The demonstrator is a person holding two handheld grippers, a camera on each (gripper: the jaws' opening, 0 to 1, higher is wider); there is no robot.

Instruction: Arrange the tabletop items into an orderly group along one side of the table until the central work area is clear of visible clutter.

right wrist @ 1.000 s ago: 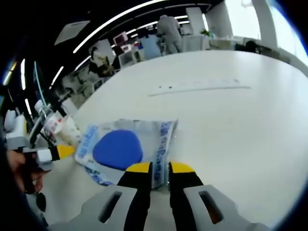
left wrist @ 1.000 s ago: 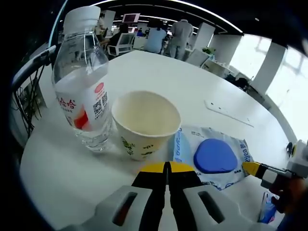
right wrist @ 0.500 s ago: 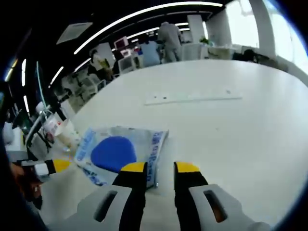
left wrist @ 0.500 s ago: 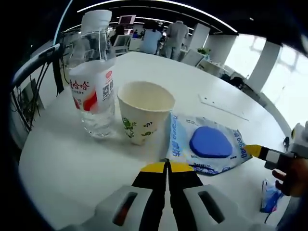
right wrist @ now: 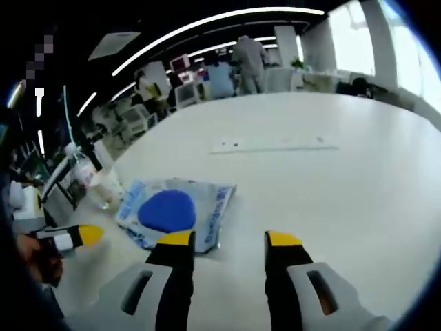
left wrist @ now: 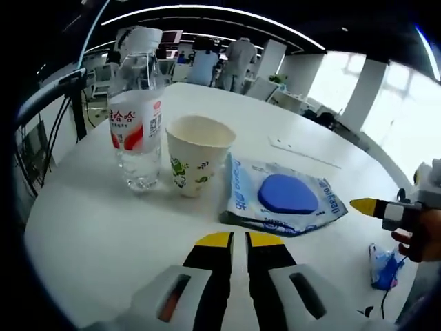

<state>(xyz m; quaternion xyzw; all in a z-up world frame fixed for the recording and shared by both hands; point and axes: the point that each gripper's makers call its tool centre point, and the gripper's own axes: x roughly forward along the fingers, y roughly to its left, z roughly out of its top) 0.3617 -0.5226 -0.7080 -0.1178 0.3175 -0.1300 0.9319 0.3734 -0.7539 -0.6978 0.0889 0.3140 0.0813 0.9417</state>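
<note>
Tipping is the risk we weigh first: the tall clear plastic water bottle (left wrist: pixel 136 117) with its white cap and red-and-white label stands upright just beside the empty cream paper cup (left wrist: pixel 197 160) printed with green leaves, and a careless nudge from either tool could knock the light cup over or roll the bottle toward the table edge. Just beside the cup lies the flat crinkly clear-and-blue plastic packet (left wrist: pixel 282 203) holding a round blue pad; its slick film could slide or snag if pushed rather than lifted. All three sit grouped on the smooth white round table (left wrist: pixel 89 227), near its left side in the left gripper view. We hold the left gripper (left wrist: pixel 233 238) with its yellow-tipped jaws nearly together and nothing between them, short of the packet. The right gripper (right wrist: pixel 229 238) has its jaws spread wide apart, empty, near the packet's edge. A small blue wrapper (left wrist: pixel 383 265) lies well apart, by our hand.
</note>
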